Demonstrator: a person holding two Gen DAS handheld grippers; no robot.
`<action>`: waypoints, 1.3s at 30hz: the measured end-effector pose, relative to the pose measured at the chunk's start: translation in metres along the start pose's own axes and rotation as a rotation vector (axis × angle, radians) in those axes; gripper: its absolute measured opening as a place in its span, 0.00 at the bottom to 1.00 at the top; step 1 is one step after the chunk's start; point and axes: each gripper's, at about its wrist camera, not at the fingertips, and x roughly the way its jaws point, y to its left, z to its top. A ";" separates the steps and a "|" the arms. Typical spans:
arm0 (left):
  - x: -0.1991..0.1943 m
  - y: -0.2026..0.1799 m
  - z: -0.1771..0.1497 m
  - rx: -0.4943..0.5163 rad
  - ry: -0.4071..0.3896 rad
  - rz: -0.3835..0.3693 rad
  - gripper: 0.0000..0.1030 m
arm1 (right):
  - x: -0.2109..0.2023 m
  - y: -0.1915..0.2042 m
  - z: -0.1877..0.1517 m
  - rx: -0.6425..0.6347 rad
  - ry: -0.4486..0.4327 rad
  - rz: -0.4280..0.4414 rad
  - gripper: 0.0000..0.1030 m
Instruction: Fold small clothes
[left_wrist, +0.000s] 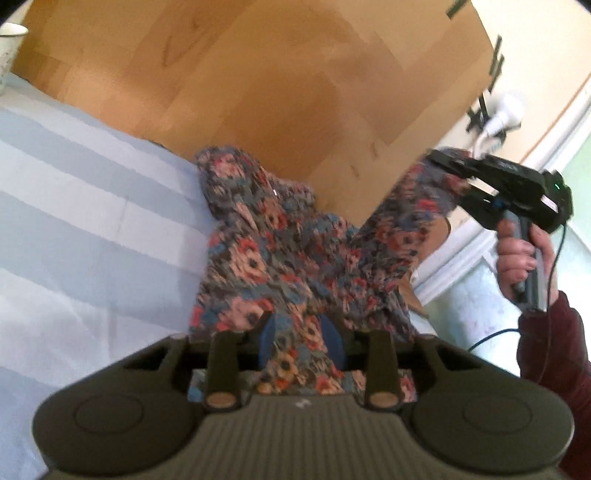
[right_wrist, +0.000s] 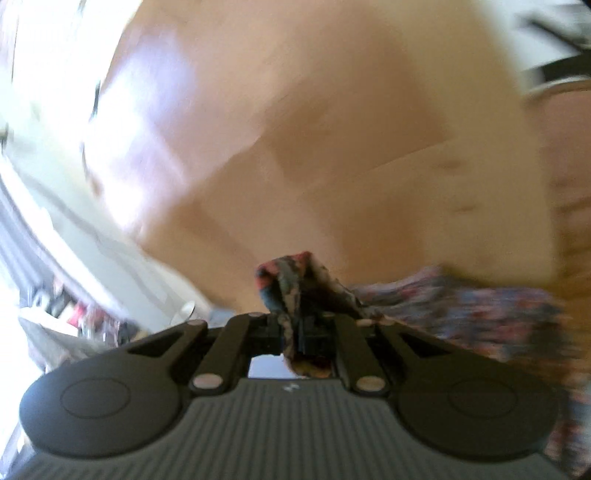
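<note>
The floral garment (left_wrist: 295, 251) hangs mid-frame above the wooden table (left_wrist: 258, 74), stretched between both claws. Left claw (left_wrist: 301, 339) pinches its lower edge; right claw (left_wrist: 448, 173) pinches a corner. Light, limp, probably slippery; best gripped at hems or corners.

A: Garment (left_wrist: 280, 240) pattern?
B: Floral print; pink, red and blue blooms on grey.
A: Worktop (left_wrist: 258, 74)?
B: Light-brown wood grain.
A: Cloth (left_wrist: 81, 206) beside the garment?
B: Pale blue and white stripes.
A: Tools?
B: Left tool (left_wrist: 302, 334) black with blue pads (left_wrist: 266, 338); right tool (left_wrist: 448, 168) black. Sleeve (left_wrist: 554, 347) maroon.
</note>
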 end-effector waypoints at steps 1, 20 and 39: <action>-0.002 0.003 0.003 -0.007 -0.019 -0.001 0.34 | 0.021 0.011 -0.002 -0.002 0.036 0.016 0.09; 0.020 0.010 0.054 0.034 -0.037 0.052 0.41 | 0.071 -0.071 -0.054 0.194 0.199 0.050 0.11; 0.143 -0.015 0.049 0.309 0.140 0.323 0.05 | 0.085 -0.114 -0.095 0.200 0.182 -0.031 0.11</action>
